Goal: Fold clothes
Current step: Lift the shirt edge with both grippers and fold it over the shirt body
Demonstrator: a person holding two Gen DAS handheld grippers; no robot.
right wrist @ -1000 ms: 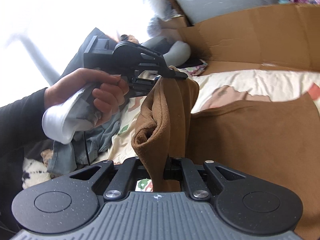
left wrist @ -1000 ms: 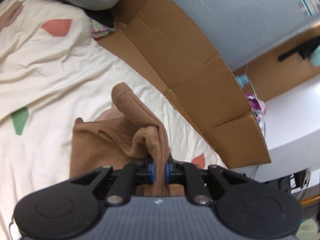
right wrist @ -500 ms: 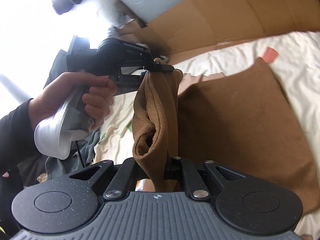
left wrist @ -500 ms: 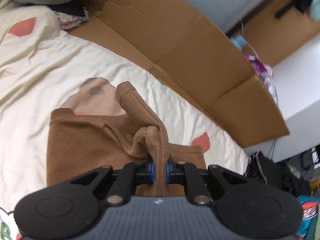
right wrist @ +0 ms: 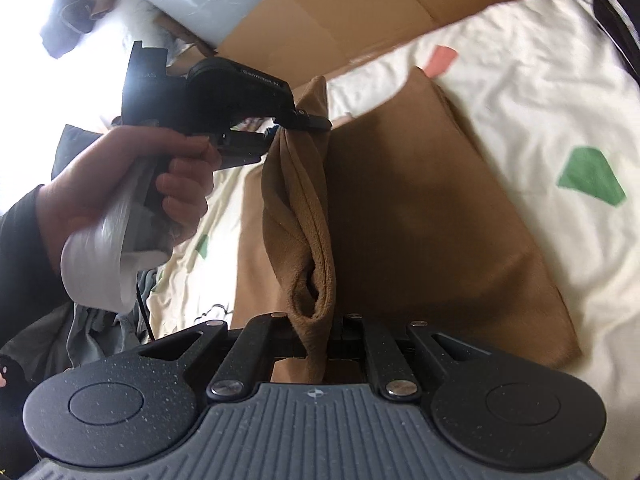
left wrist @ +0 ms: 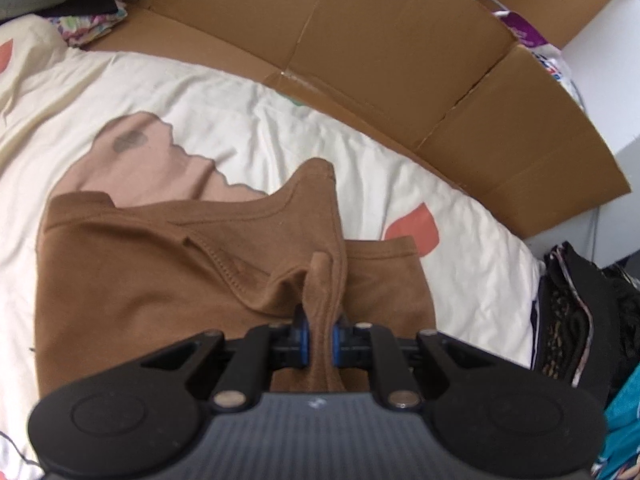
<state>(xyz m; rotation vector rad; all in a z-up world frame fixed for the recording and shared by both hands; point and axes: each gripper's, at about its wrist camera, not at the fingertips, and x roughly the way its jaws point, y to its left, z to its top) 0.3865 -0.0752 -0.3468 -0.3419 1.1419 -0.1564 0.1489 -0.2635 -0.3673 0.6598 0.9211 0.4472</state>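
We have the brown garment (left wrist: 132, 280) pinched at two spots along one edge. The left hand-held gripper (left wrist: 320, 338) has its jaws pressed on a bunched ridge of cloth, and the right hand-held gripper (right wrist: 318, 338) is clamped on another gathered bit of the same edge. In the right wrist view the left one (right wrist: 298, 120) shows farther along, held by a hand (right wrist: 132, 184), with the edge hanging as a soft tube between the two. Holding both ends this way lets us carry the edge over as one straight line, so the fold should land square on the rest of the garment, which lies flat on the bed (left wrist: 248, 120) beside the cardboard (left wrist: 400, 40).

Against the earlier pictures, both grips are unchanged and the same cloth sits in each. What differs is the position: we have brought the lifted edge lower and farther across, so more of the flat panel now shows under it, the raised flap in the left view stands lower, and the cardboard has slid toward the top.
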